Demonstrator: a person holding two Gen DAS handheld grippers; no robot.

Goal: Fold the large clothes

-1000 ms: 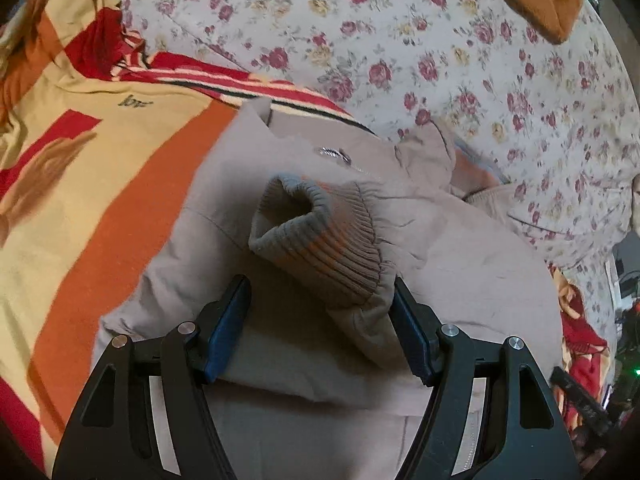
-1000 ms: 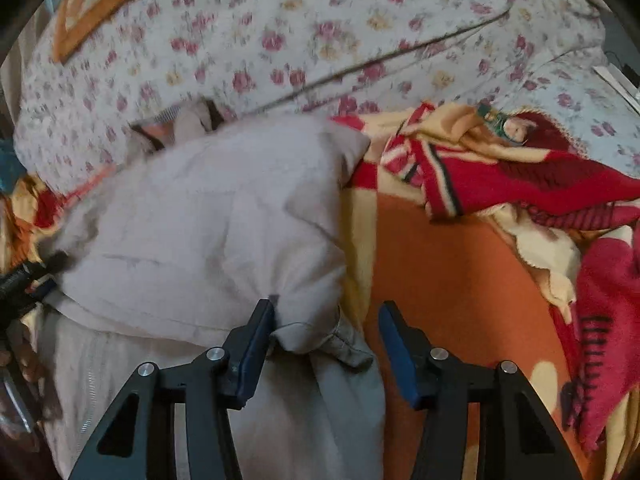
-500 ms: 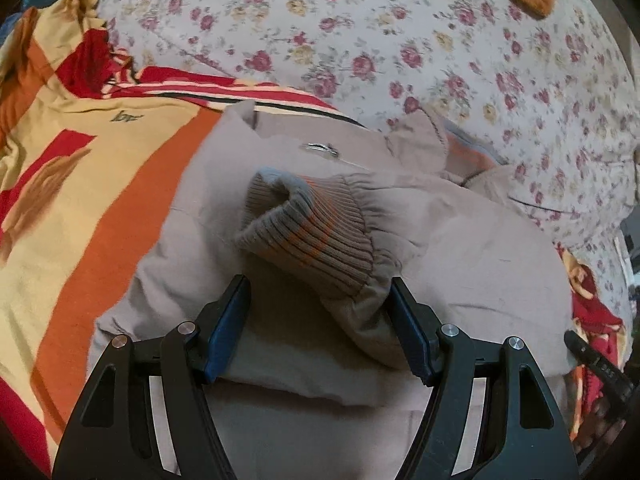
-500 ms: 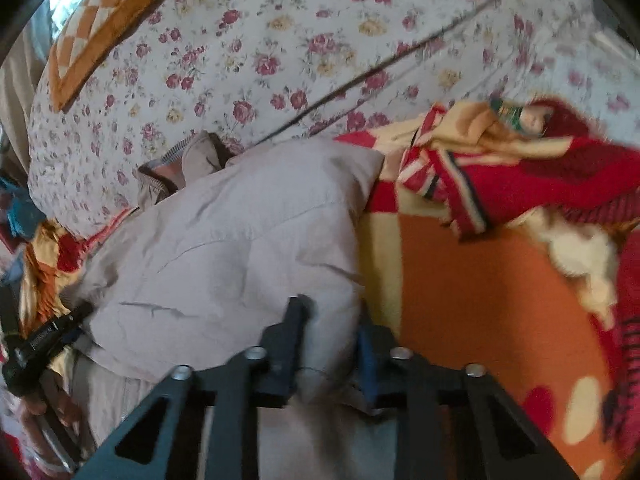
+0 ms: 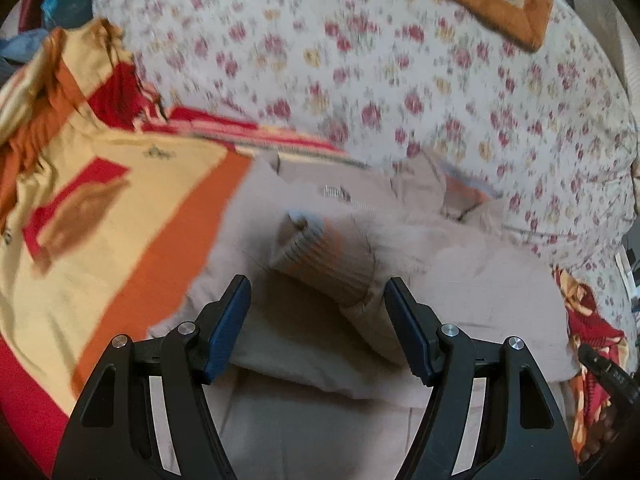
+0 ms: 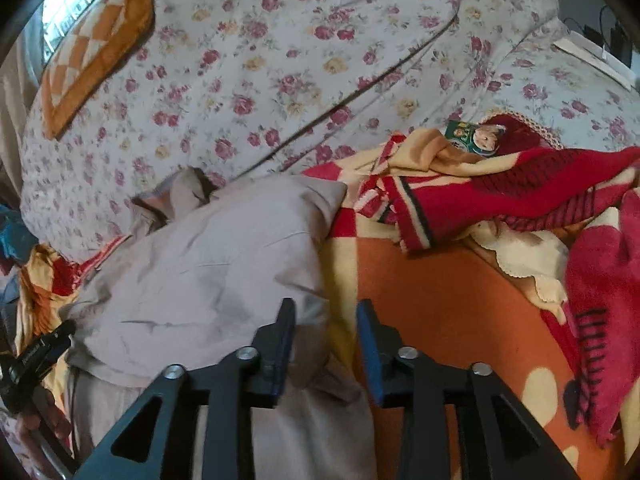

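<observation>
A beige jacket (image 5: 460, 280) lies folded on the bed, also in the right wrist view (image 6: 208, 272). Its ribbed cuff (image 5: 324, 256), grey with orange stripes, lies on top, its sleeve running between my left gripper's fingers. My left gripper (image 5: 318, 312) is open, its jaws wide on either side of the sleeve. My right gripper (image 6: 326, 340) is open a little at the jacket's right edge, with a fold of beige cloth lying between its fingers and not pinched. The left view is blurred.
The jacket rests on an orange, yellow and red blanket (image 6: 460, 312), bunched at the right (image 6: 540, 200). A floral bedspread (image 6: 280, 60) covers the bed behind. An orange checked pillow (image 6: 96, 52) lies at the far corner.
My right gripper closed on the jacket's edge half a second ago and has now opened part way, letting it go. My left gripper stayed open and drew back slightly from the cuff.
</observation>
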